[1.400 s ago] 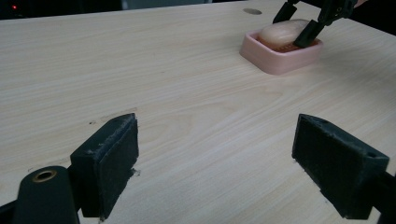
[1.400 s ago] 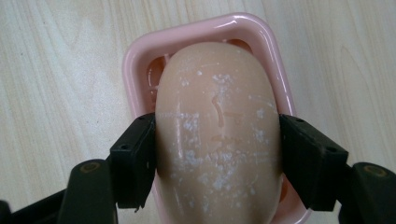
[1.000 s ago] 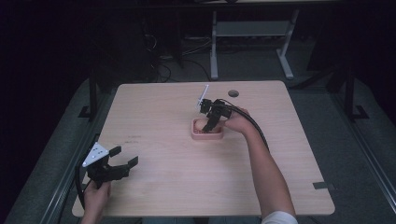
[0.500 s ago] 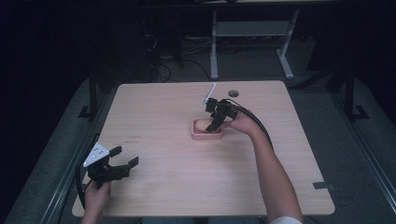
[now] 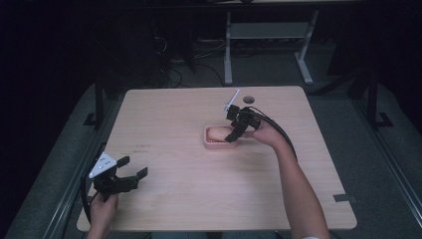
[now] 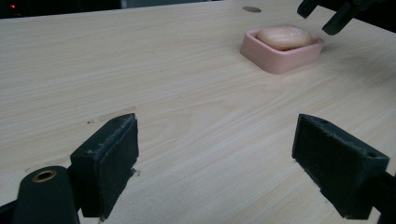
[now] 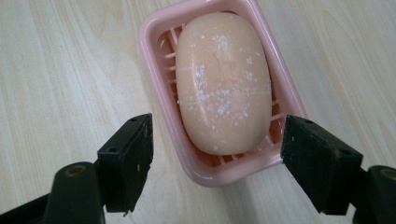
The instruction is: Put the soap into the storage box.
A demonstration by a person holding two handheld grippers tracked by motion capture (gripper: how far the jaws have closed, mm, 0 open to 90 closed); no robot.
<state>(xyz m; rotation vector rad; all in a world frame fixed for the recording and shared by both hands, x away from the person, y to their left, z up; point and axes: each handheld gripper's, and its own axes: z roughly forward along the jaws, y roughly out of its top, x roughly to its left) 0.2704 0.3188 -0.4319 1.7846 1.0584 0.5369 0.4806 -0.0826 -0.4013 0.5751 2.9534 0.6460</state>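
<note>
A pink soap dish point(image 5: 215, 143) stands mid-table with a peach bar of soap point(image 5: 218, 133) lying in it. My right gripper point(image 5: 233, 134) hovers just over the dish's right end. Its jaws have just been opening. In the right gripper view the pads stand apart on either side of the soap point(image 7: 224, 79) and the dish point(image 7: 154, 42), touching neither, so the right gripper point(image 7: 217, 158) is open. My left gripper point(image 5: 133, 168) rests at the front left corner, open with nothing between its pads. From the left gripper point(image 6: 229, 158) the dish point(image 6: 280, 58) lies far ahead.
The wooden table point(image 5: 174, 114) has a small dark hole point(image 5: 248, 100) near its far edge, behind the right gripper. A strip of black tape point(image 5: 345, 197) marks the front right corner. Bare wood lies between the two grippers.
The right gripper has drawn back a little to the right off the dish, and its jaws have spread. The soap now shows in the dish. The left gripper has kept still.
</note>
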